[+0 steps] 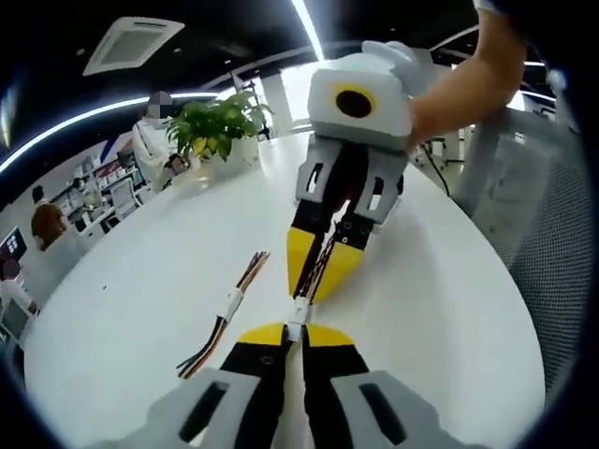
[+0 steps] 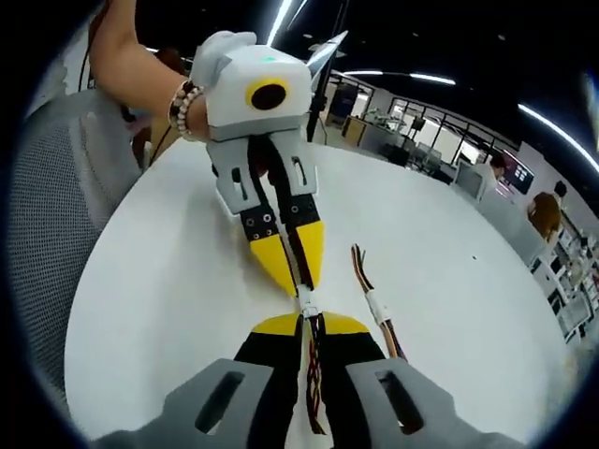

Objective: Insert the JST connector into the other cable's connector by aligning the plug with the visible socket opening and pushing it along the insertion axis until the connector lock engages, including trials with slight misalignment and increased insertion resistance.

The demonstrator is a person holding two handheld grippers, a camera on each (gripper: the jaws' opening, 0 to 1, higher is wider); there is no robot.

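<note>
1. In the left gripper view, we see the left gripper [image 1: 293, 329], with yellow-tipped black jaws, closed on a small white JST connector [image 1: 296, 311] at the jaw tips.
2. The right gripper [image 1: 316, 278], same build, white body, comes in from the top of that view, tips pointing at ours. Its jaws are pinched on a bundle of thin multicoloured wires [image 1: 323, 262] running between them.
3. The two grippers meet tip to tip over the round white table [image 1: 449, 309]; the white connector sits right at the meeting point. We cannot tell whether the two halves are fully seated or latched.
4. In the right gripper view, the right gripper [image 2: 312, 323] holds the multicoloured wire bundle [image 2: 314, 374] between closed jaws, with the white connector [image 2: 307, 303] just ahead of the tips, touching the left gripper [image 2: 301, 274] opposite.
5. A second, spare cable [image 1: 227, 313] with a white connector mid-length and loose coloured wire ends lies flat on the table, just beside the grippers, untouched; in the right gripper view it lies here [image 2: 378, 307].
6. A person's hand [image 2: 131, 70] wearing a beaded bracelet [image 2: 181, 106] holds the left gripper body.
7. A green potted plant [image 1: 217, 126] stands at the far table edge.
</note>
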